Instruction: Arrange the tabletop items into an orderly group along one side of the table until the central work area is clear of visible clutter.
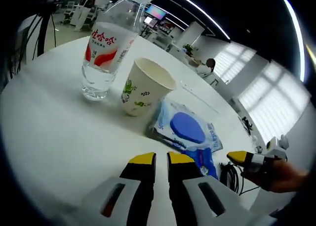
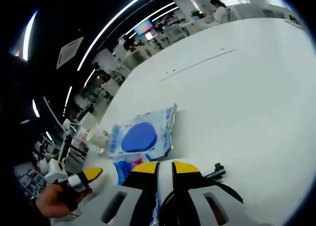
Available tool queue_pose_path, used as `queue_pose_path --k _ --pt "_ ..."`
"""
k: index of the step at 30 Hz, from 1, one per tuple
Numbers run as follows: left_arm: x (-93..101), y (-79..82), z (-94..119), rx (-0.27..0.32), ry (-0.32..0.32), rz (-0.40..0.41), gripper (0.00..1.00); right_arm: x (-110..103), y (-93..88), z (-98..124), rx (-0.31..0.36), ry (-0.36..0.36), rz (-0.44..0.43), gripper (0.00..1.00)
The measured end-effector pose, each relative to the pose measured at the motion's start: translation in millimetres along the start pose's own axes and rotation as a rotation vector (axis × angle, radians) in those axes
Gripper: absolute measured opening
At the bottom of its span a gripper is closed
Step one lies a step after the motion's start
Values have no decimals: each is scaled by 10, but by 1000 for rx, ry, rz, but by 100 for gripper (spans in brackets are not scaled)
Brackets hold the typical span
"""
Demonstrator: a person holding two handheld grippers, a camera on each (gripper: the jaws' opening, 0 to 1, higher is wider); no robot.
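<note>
White tabletop (image 1: pixel 49 132) ran wide and round through both views, with an open office behind it: ceiling light strips, bright windows, desks and a lit screen far off.

In the left gripper view a clear water bottle (image 1: pixel 107 48) with a red and white label stood upright towards the far side of the table. A paper cup (image 1: pixel 144 87) printed with small green leaves stood just beside it, nearer the camera and leaning in the fisheye picture. Touching or almost touching the cup's base lay a flat blue and white packet (image 1: pixel 185 129) with a round blue shape showing on its face. A black cable (image 1: pixel 232 176) lay coiled at the packet's near corner.

The left gripper (image 1: pixel 161 159) hovered low over bare table short of the packet, its yellow-tipped jaws close together with only a narrow slit between them and nothing held. At the right edge of that view a hand (image 1: pixel 276 174) held the other gripper, one yellow tip showing.

In the right gripper view the same packet (image 2: pixel 140 134) lay just ahead of the right gripper (image 2: pixel 165 167), whose jaws also stood nearly closed and empty (the slit between them showed dark). The cable (image 2: pixel 217 174) and its plug sat just beside the right jaw. The bottle (image 2: pixel 84 134) stood beyond the packet, small and hard to make out. A hand (image 2: pixel 54 199) with a yellow-tipped gripper came in at the lower left.
</note>
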State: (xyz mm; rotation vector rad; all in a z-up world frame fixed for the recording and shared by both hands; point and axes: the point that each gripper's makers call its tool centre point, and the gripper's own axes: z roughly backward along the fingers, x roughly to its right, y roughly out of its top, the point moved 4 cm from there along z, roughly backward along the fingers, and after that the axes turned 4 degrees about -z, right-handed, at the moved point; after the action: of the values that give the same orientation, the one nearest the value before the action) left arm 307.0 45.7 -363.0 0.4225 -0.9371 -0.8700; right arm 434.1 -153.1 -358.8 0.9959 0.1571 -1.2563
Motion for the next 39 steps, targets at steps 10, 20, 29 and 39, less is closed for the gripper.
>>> queue_pose_path --k 10,20,29,39 --pt "41 -23 60 -9 -13 -12 5 -130 -182 198 17 22 -6 8" --pt "67 -29 155 -16 -25 -46 6 -283 -461 326 -8 33 13 10" --pt "140 53 112 -2 -52 -50 6 -485 -857 547 -66 -8 36 19" --pt "208 12 128 -12 -73 -73 6 -622 -1093 567 -142 -54 1 26"
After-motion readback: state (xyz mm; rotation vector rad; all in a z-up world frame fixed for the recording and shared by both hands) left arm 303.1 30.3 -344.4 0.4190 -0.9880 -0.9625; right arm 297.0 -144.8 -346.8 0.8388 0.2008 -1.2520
